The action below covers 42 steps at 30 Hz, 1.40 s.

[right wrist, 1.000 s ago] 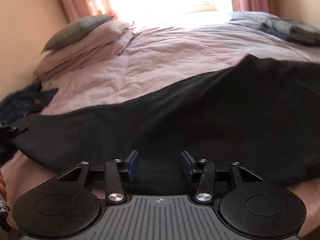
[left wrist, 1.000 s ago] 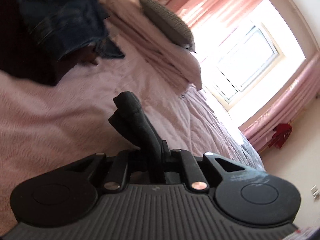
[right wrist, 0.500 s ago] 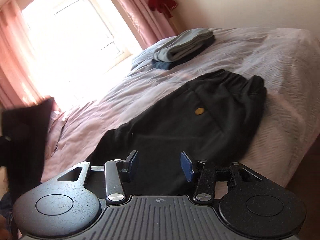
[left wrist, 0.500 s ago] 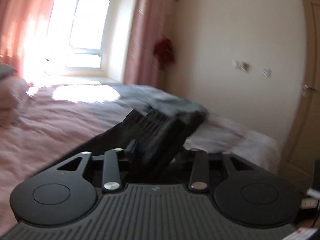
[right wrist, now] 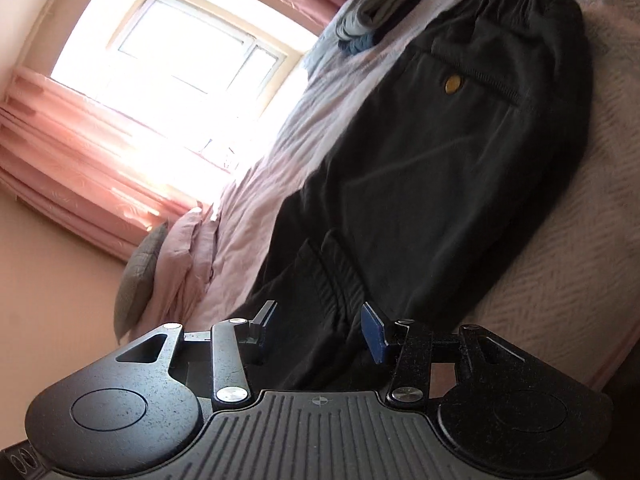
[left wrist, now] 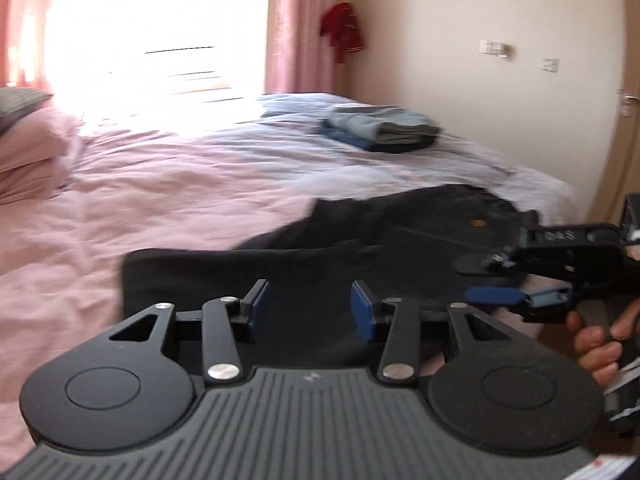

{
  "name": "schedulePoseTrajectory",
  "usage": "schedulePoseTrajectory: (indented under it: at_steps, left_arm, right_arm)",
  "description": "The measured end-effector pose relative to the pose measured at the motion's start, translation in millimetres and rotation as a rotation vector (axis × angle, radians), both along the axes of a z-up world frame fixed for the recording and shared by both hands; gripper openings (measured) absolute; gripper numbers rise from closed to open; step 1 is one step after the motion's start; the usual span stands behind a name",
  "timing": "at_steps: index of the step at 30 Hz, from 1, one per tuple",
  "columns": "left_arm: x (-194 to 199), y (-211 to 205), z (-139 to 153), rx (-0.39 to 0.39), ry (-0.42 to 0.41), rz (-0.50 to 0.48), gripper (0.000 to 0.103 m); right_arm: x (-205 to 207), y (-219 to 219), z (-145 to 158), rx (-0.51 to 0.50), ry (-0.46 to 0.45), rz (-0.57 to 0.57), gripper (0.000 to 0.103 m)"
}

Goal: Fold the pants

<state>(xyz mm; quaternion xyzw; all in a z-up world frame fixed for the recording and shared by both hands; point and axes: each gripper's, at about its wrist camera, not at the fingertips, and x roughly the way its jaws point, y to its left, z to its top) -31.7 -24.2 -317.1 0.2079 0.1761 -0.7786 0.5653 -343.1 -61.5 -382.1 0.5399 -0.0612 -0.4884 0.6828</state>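
Black pants (left wrist: 360,248) lie on the pink bedcover, folded over on themselves; the doubled end with the leg cuffs (right wrist: 332,280) rests on the lower layer. The waistband and a gold button (right wrist: 452,86) sit at the far end. My left gripper (left wrist: 310,310) hovers open just above the near fold, nothing between its blue pads. My right gripper (right wrist: 320,328) is open too, tilted, over the cuffs. In the left wrist view it (left wrist: 480,280) reaches in from the right, held by a hand (left wrist: 596,344).
A stack of folded blue and grey clothes (left wrist: 380,130) sits on the bed beyond the pants. Pink pillows (left wrist: 28,148) and a grey one lie at the head under a bright window. The wall and a door (left wrist: 628,100) stand past the bed's right edge.
My left gripper was shut on the pants leg, swung it across the bed over the rest, then let go and now stands open. The right gripper stayed open and tilted closer.
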Motion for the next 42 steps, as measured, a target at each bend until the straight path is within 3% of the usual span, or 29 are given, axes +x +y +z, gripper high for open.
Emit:
schedulePoseTrajectory:
  at_steps: [3,6,8,10,12,14,17,21,25,32,37,42]
  left_arm:
    - [29.3,-15.8,-7.8,0.012,-0.008,0.056,0.037]
    - [41.1,-42.7,-48.3,0.091,-0.107,0.094,0.033]
    - [46.4,-56.7,-77.2,0.174,-0.104,0.129,0.033]
    - [46.2,-53.1,-74.0,0.163,-0.115,0.121,0.032]
    - [51.8,-50.5,-55.1,0.131,-0.074,0.100,0.032]
    - [63.3,-56.2,-37.8,0.110,0.015,0.104,0.032]
    - [68.0,-82.9,-31.3,0.080,-0.019,0.161,0.030]
    - [69.6,-130.5,-60.5,0.231,-0.046,0.241,0.032]
    - [50.8,-113.7,-43.3,0.214,-0.134,0.274,0.030]
    - [33.3,-83.5,-20.4,0.217,-0.155,0.273,0.032]
    - [27.7,-63.2,-7.7,0.192,-0.140,0.264,0.033]
    - [36.6,-39.0,-19.7,0.196,-0.037,0.227,0.033]
  right_arm:
    - [25.2,-2.1,11.7,-0.099,0.170,0.012,0.042]
    - [70.9,-7.6,16.6,-0.230,0.460,0.127,0.042]
    - [103.4,-19.4,-10.5,-0.159,0.681,0.234,0.038]
    - [114.6,-15.6,-12.6,-0.199,0.784,0.255,0.038]
    - [113.4,-18.6,0.1,-0.159,0.767,0.250,0.037]
    - [111.8,-24.0,15.7,-0.209,0.746,0.227,0.037]
    - [122.6,-49.0,24.7,-0.275,0.781,0.198,0.037]
    - [131.6,-97.2,-7.5,-0.149,0.819,0.271,0.037]
    - [109.2,-74.6,7.7,-0.153,0.754,0.247,0.038]
    - [23.4,-25.3,37.0,-0.180,0.680,0.044,0.043]
    - [-59.9,-6.9,38.8,-0.148,0.553,-0.173,0.059]
    - [-146.1,-6.6,9.3,-0.066,0.249,-0.373,0.060]
